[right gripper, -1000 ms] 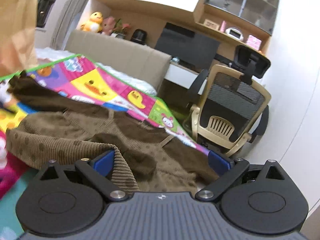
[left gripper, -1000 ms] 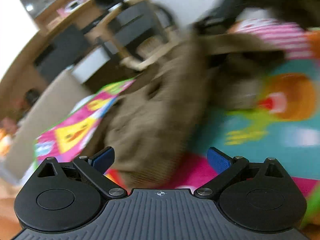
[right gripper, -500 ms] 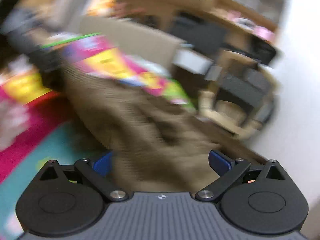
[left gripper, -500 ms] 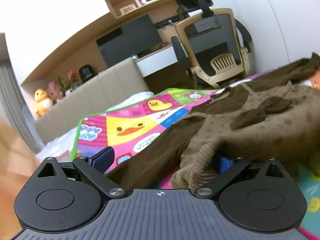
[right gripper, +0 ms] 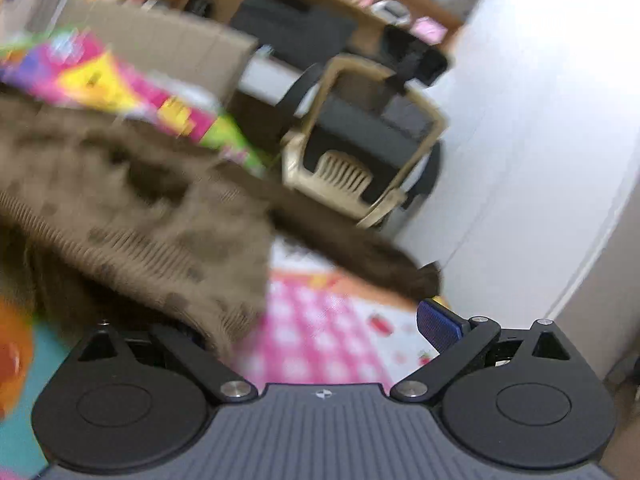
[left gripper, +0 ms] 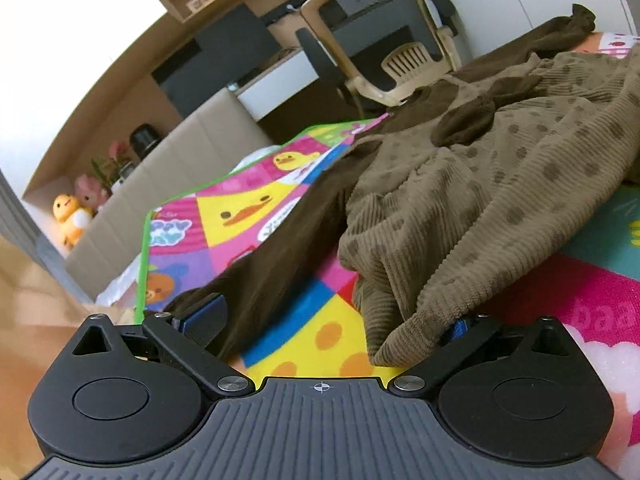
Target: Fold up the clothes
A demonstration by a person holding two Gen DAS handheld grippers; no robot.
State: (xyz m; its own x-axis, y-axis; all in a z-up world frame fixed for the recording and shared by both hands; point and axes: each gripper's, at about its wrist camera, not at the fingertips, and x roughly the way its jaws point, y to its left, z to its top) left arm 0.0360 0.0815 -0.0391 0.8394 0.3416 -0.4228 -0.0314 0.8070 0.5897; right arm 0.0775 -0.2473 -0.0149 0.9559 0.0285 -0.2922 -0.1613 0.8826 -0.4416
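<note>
With both the left gripper [left gripper: 336,320] and right gripper [right gripper: 316,324] spread wide and the corduroy dress [left gripper: 480,184] hem draped over their inner fingers at lower frame, closing squarely on the hem looked wisest.

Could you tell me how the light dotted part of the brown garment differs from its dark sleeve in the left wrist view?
The dotted part is light brown, ribbed and spotted; the dark sleeve is plain deep brown with no pattern. The dotted part lies bunched in folds, with its hem draped over the left tool's right finger, while the sleeve stretches out flat and long toward the tool's left finger. Both rest on the colourful play mat.
</note>
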